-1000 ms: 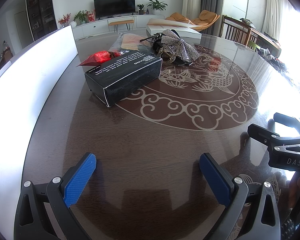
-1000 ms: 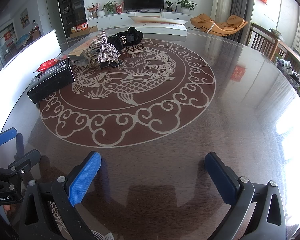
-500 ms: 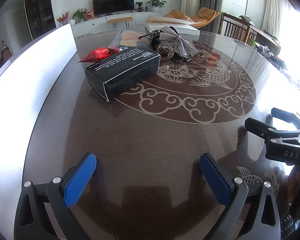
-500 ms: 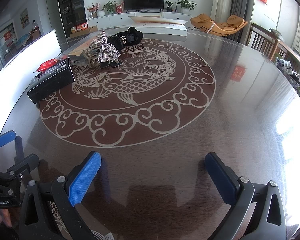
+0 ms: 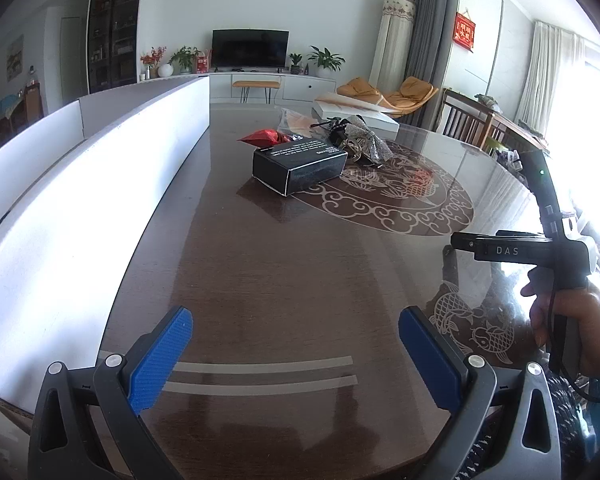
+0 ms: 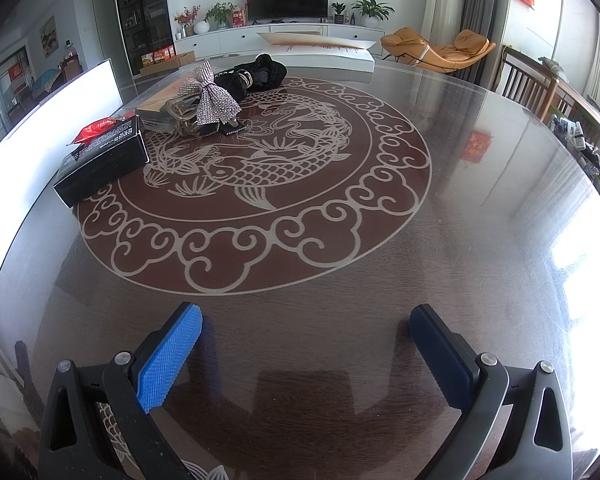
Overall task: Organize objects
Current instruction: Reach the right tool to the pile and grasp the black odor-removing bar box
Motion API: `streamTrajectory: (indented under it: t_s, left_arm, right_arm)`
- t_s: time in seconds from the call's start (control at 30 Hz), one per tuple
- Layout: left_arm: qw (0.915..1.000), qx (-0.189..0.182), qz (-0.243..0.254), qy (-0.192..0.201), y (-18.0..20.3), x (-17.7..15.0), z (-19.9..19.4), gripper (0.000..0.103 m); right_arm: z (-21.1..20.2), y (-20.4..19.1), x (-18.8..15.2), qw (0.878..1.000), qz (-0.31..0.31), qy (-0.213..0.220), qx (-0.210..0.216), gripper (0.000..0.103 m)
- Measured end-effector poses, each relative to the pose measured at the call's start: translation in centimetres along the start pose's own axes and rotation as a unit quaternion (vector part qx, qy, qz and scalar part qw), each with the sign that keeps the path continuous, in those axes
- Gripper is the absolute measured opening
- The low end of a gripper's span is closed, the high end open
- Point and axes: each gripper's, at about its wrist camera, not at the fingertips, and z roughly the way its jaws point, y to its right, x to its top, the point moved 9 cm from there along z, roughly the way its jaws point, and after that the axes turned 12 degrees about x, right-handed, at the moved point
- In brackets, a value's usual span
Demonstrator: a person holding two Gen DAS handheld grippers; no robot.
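A black box (image 5: 298, 169) (image 6: 102, 160) lies on the round glass-topped table (image 5: 280, 272) (image 6: 480, 220), far ahead of both grippers. Behind it are a red packet (image 5: 262, 137) (image 6: 94, 129), a sparkly silver bow (image 5: 366, 142) (image 6: 210, 98) on a clear shoe, and a black furry item (image 6: 256, 74). My left gripper (image 5: 296, 330) is open and holds nothing, low over the table's near edge. My right gripper (image 6: 306, 326) is open too, with only bare table between its fingers. In the left wrist view the right gripper's body (image 5: 540, 250) shows in a hand at the right.
A long white box wall (image 5: 100, 184) (image 6: 60, 112) runs along the table's left side. A flat white carton (image 6: 320, 50) lies at the far edge. Wooden chairs (image 6: 528, 88) stand at the right; a TV cabinet is behind.
The left gripper has pulled back and risen, so the black box looks farther off and the table's near edge shows. The right gripper has barely moved.
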Motion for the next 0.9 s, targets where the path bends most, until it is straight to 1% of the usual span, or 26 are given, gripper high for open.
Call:
streamTrajectory:
  t_s: [0.07, 0.1, 0.13, 0.23, 0.3, 0.37, 0.4, 0.43, 0.47, 0.53, 0.63, 0.67, 0.7, 0.77, 0.83, 0.87, 0.9]
  left_arm:
    - [0.9998, -0.012, -0.014, -0.005, -0.5, -0.5, 0.0, 0.103]
    - [0.9996, -0.016, -0.020, -0.010, -0.7, -0.6, 0.1, 0.103]
    - [0.9994, -0.018, -0.025, -0.014, -0.9, -0.7, 0.1, 0.103]
    - [0.9989, -0.022, -0.040, -0.012, -1.5, -0.6, 0.0, 0.103]
    - [0.9987, -0.023, -0.045, -0.011, -1.6, -0.5, -0.1, 0.103]
    - [0.9986, -0.026, -0.044, -0.011, -1.4, -0.5, -0.2, 0.103]
    - [0.9988, -0.025, -0.041, -0.010, -1.4, -0.5, -0.3, 0.103]
    - [0.9990, -0.023, -0.038, -0.009, -1.3, -0.6, -0.4, 0.103]
    - [0.9991, -0.022, -0.035, -0.008, -1.2, -0.7, -0.5, 0.103]
    - [0.9993, -0.019, -0.030, -0.008, -1.2, -0.9, -0.6, 0.103]
    - [0.9993, -0.017, -0.030, -0.011, -1.5, -1.2, -0.6, 0.103]
    - [0.9992, -0.016, -0.034, -0.011, -1.8, -1.3, -0.6, 0.103]
    - [0.9990, -0.017, -0.039, -0.011, -2.0, -1.3, -0.5, 0.103]
    - [0.9985, -0.021, -0.049, -0.014, -2.4, -1.3, -0.4, 0.103]
    - [0.9980, -0.022, -0.055, -0.021, -2.6, -1.4, 0.1, 0.103]
    - [0.9979, -0.021, -0.056, -0.026, -2.7, -1.5, 0.3, 0.103]
    - [0.9979, -0.019, -0.054, -0.029, -2.6, -1.6, 0.5, 0.103]
  right_arm:
    - [0.2, -0.2, 0.1, 1.000, 0.004, -0.013, 0.004, 0.103]
    - [0.4, -0.8, 0.5, 1.000, 0.007, -0.019, 0.020, 0.103]
    - [0.4, -1.8, 1.1, 0.999, 0.012, -0.017, 0.045, 0.103]
    - [1.1, -5.7, 4.5, 0.994, 0.033, -0.013, 0.106, 0.103]
    - [2.7, -8.9, 7.3, 0.988, 0.056, -0.026, 0.145, 0.103]
    - [4.9, -12.1, 10.0, 0.982, 0.078, -0.040, 0.165, 0.103]
    - [6.2, -13.4, 11.1, 0.982, 0.086, -0.050, 0.161, 0.103]
    - [7.5, -14.3, 12.0, 0.983, 0.092, -0.060, 0.148, 0.103]
    - [8.8, -15.0, 12.6, 0.984, 0.099, -0.070, 0.128, 0.103]
    - [11.3, -15.5, 12.8, 0.986, 0.113, -0.097, 0.077, 0.103]
    - [12.2, -16.2, 12.9, 0.984, 0.143, -0.080, 0.072, 0.103]
    - [12.5, -16.3, 12.7, 0.984, 0.137, -0.088, 0.066, 0.103]
    - [12.7, -16.5, 12.2, 0.985, 0.123, -0.105, 0.067, 0.103]
    - [12.4, -16.9, 11.7, 0.989, 0.074, -0.107, 0.068, 0.102]
    - [11.6, -16.9, 11.2, 0.993, 0.028, -0.102, 0.058, 0.090]
    - [11.1, -16.8, 10.9, 0.994, 0.006, -0.099, 0.053, 0.073]
    - [10.5, -16.5, 10.5, 0.994, -0.013, -0.096, 0.049, 0.061]
